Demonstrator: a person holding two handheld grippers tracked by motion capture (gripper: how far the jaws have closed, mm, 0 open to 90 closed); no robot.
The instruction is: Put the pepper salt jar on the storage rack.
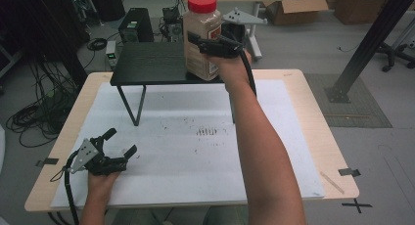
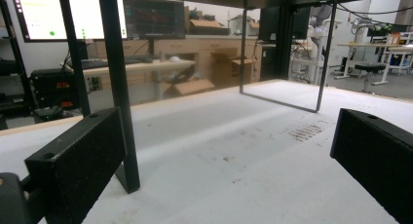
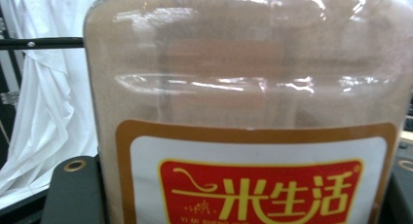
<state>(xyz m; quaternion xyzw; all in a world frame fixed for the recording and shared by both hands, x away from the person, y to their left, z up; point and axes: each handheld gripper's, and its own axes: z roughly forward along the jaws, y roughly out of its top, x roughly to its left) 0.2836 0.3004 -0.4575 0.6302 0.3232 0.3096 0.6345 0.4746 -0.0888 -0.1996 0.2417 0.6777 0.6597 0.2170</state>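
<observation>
Right gripper (image 1: 211, 45) clamps upright jar (image 1: 200, 36), red lid (image 1: 202, 2) up; left gripper (image 1: 117, 144) open, empty.

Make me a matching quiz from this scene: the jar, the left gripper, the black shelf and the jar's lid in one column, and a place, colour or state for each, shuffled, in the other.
Column one:
1. jar
2. left gripper
3. black shelf
4. lid

Column two:
A. red
B. jaws open, nothing between them, low over the white mat
C. clamped in the right gripper
D. stands on thin legs at the table's far side

Pairs: 1-C, 2-B, 3-D, 4-A
</observation>
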